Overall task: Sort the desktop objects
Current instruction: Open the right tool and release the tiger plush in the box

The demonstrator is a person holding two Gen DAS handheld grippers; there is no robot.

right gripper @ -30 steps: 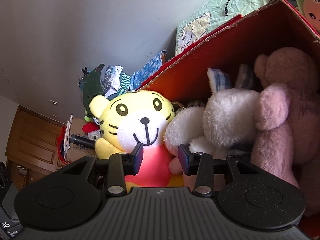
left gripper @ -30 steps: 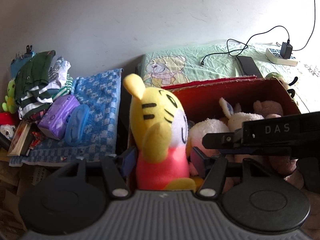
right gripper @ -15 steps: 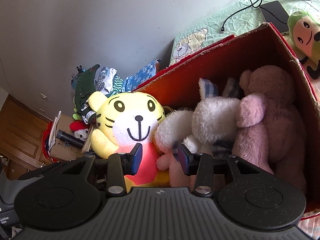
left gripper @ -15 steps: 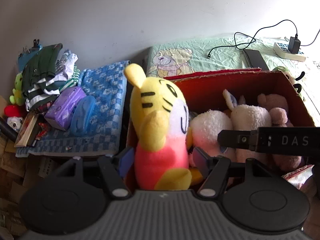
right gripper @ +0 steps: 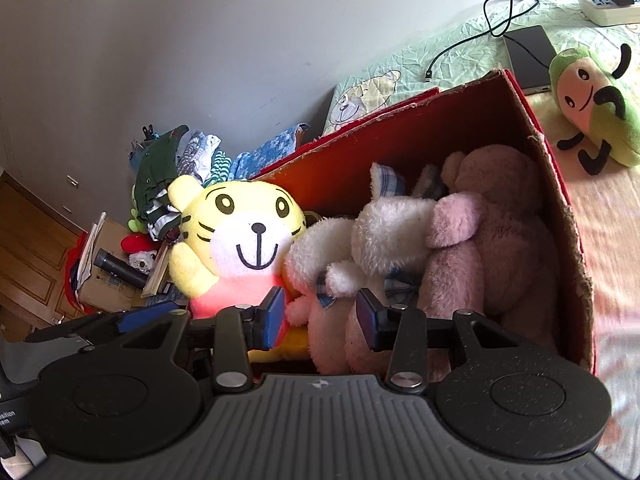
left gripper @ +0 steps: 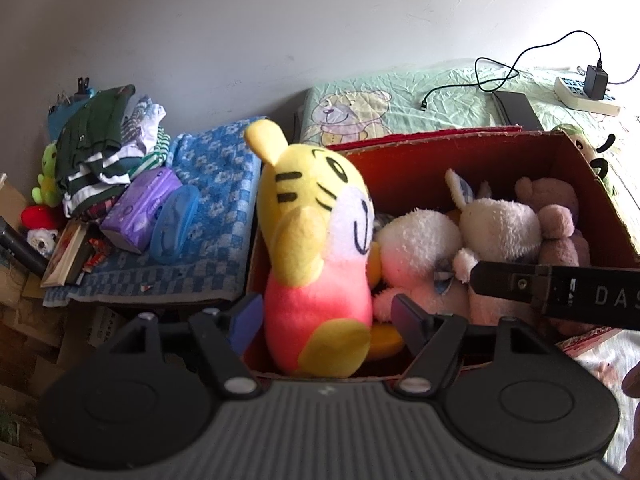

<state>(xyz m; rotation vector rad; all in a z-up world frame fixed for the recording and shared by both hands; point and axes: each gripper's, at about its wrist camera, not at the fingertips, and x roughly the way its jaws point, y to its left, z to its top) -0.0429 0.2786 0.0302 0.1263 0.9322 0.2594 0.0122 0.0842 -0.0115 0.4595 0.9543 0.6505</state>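
A yellow tiger plush (left gripper: 312,240) with a pink body stands upright at the left end of the red cardboard box (left gripper: 440,148). My left gripper (left gripper: 327,316) is open around its lower body, and both pads sit slightly clear of it. Beside it in the box lie a round white plush (left gripper: 416,240), a white bunny (left gripper: 496,220) and a pink-brown bear (left gripper: 556,216). My right gripper (right gripper: 320,316) is open above the box's near edge, in front of the tiger (right gripper: 244,240) and the bunny (right gripper: 392,224), holding nothing. Its black body (left gripper: 560,288) crosses the left wrist view.
A green plush (right gripper: 592,96) lies on the bed right of the box (right gripper: 400,140). Left of the box, a blue checked towel (left gripper: 216,184) holds a purple tissue pack (left gripper: 140,208) and a blue case (left gripper: 174,226), beside piled clothes (left gripper: 100,140). A power strip (left gripper: 588,92) and cable lie behind.
Both grippers have drawn back and up from the box, so more of it shows. The tiger plush stays standing in the box, and the left jaws look slightly wider.
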